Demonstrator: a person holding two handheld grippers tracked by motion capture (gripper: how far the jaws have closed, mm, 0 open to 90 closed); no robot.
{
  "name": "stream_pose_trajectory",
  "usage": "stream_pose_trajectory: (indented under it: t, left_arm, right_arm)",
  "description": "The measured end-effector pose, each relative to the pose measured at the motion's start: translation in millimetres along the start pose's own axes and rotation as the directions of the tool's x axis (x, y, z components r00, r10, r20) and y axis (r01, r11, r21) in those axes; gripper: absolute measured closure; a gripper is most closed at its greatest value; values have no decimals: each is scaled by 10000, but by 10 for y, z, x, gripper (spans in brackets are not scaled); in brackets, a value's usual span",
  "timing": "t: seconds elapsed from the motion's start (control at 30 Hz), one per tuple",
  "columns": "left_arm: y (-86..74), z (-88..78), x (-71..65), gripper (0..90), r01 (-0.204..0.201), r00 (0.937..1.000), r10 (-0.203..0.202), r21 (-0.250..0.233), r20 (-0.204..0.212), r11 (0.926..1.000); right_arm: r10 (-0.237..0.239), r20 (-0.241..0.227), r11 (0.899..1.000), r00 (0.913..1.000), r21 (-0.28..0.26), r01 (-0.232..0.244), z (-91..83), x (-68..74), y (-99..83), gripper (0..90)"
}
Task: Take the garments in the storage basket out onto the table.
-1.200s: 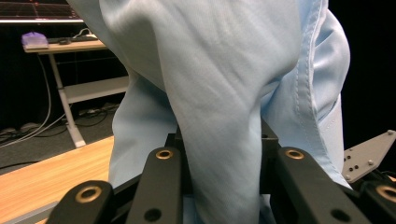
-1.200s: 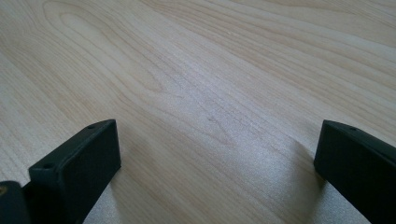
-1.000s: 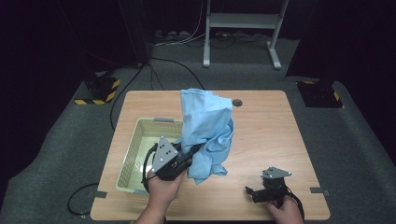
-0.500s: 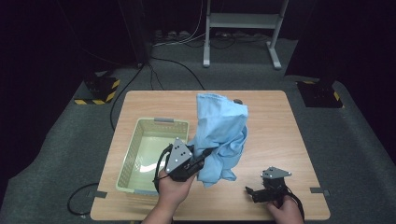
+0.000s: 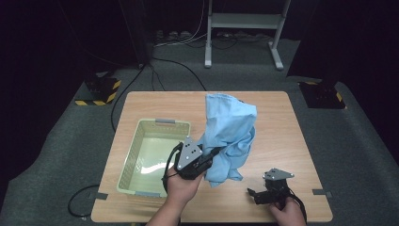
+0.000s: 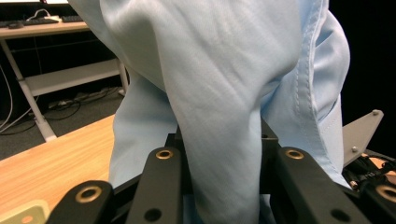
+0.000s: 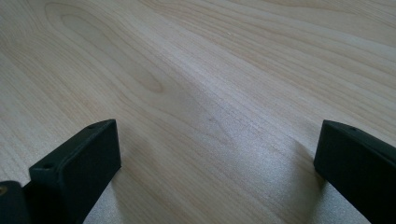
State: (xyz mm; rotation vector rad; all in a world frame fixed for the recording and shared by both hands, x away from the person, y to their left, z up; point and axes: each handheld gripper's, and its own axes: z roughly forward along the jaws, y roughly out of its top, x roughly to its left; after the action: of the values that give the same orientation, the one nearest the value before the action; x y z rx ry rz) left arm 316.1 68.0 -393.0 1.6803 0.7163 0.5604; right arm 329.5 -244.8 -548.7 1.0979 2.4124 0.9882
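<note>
right hand (image 5: 288, 213) low at the near edge of the table (image 5: 282, 141), close to its near right corner. right gripper (image 5: 254, 194) rests level on the wood, pointing left along that edge. its own view looks across bare grain with the jaws spread wide, nothing between them.

left forearm comes up from the bottom edge, left of centre. left hand (image 5: 181, 186) wraps the left gripper (image 5: 214, 153), which is raised off the table and angled up toward the far right, grey plate on top. in the left gripper view the jaws are pinched tight on a fold of the shirt (image 6: 219, 93).

shirt (image 5: 230, 136), light blue, hangs bunched from that grip: upper part lifted over mid-table, lower folds drooping toward the wood just right of the hand; cannot tell whether the lowest fold touches. a stitched hem runs down the right of the left gripper view.

basket (image 5: 129, 165), pale green, sits on the left half of the table, just left of the left hand, its near rim close to the near edge.

open wood: a strip between shirt and right gripper, the right side out to the edge, and the far band beyond basket and shirt.

beyond the table, dark carpet, cables, a white stand (image 5: 244, 21).
</note>
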Motion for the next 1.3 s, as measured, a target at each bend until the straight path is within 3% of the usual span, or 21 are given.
stream_pose_trajectory:
  t: [0.13,1.3]
  left_arm:
    - [-11,69,16,720,240,9997,-240,74,108,9997]
    - [-234,385,23,721,664,9978,-655,959,-116,9932]
  right_arm:
    - [-11,-13,10000,10000,-10,11,0,-2,0,3]
    - [-31,1,10000,10000,14,31,1,3,0,3]
